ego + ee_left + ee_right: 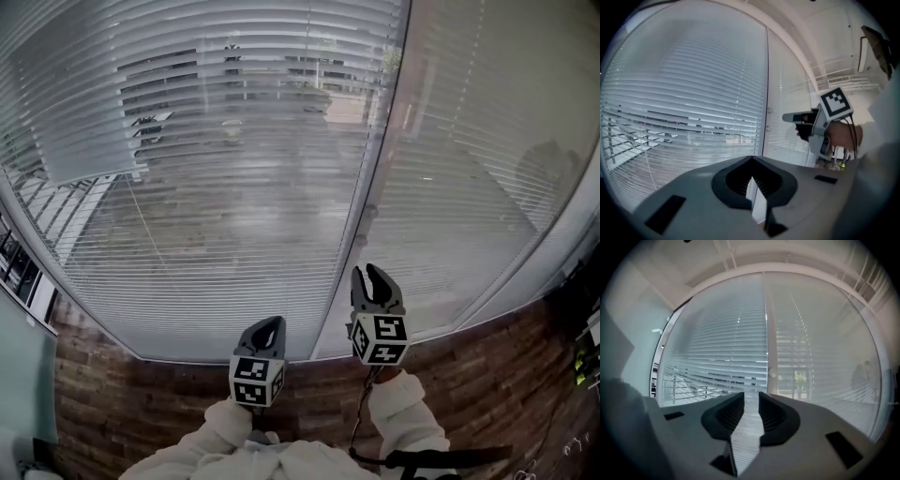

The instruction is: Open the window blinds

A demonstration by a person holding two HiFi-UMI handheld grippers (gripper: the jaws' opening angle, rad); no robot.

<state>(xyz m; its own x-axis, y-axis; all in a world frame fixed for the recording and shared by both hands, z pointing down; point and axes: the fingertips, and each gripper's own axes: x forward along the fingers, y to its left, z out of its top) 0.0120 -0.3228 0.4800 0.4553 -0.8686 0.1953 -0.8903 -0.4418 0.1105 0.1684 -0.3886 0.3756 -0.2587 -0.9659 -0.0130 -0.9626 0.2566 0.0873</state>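
Blinds (234,187) down on both panes, left and right of mullion (380,178). Not yet open: slats (469,169) only tilted enough to leak a street view left of mullion. Task barely begun, by the look of it.

Risks, left to right.
- Far left of mullion, thin pale line (150,230) across slats, perhaps a cord. If pulled at a slant, could jam or lift one side only.
- Left gripper (272,324), low and left of mullion: jaws together, nothing held. Would need opening before any grasp, and could kink a slat if pushed in closed.
- On mullion itself, small round knob (773,373), possibly the tilt control. Little to grip, so likely to slip from ribbed pads, or to get turned the wrong way and close slats tighter.
- Right gripper (371,274), just right of mullion: jaws apart, empty, only slats seen through the gap. Could close on a slat edge instead of a control and bend it.

Materials, same order.
- Slats: thin, narrow, pale, slightly glossy, stacked horizontal. Probably light metal or plastic, easily creased.
- Mullion: slim, straight, smooth upright.
- Knob: small, rounded, pale.
- Grippers: matte grey shells tapering to a point, black ribbed pads inside, black-and-white marker cubes behind.
- Sleeves (403,422): white, fleecy.
- Below mullion: brown wood-grain planks (141,394).
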